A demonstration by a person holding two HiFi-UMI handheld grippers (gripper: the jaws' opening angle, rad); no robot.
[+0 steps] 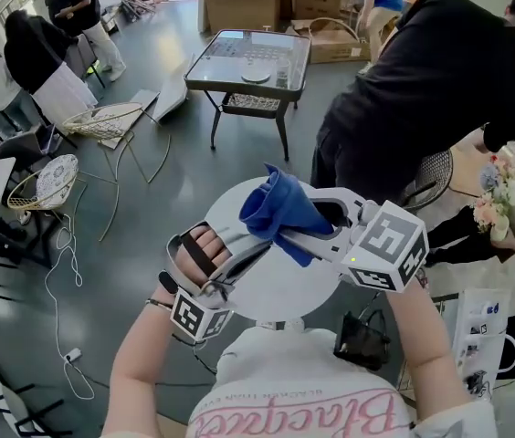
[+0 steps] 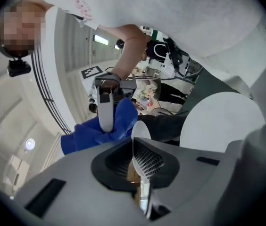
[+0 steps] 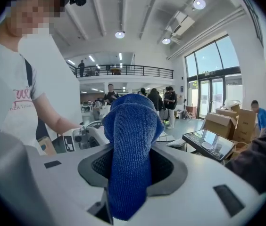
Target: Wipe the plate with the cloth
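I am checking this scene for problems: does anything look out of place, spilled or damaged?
Nothing stands out as spilled or damaged. The left tongs are shut on the rim of the plate, which shows almost edge-on in the left gripper view. The right tongs are shut on the bunched blue cloth.

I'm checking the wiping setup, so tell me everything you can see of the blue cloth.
The blue cloth looks like nubby microfibre, bunched and creased rather than spread flat. The right gripper is clamped on its middle, with ends sticking out ahead and behind. It is held over the white plate; whether they touch is unclear.
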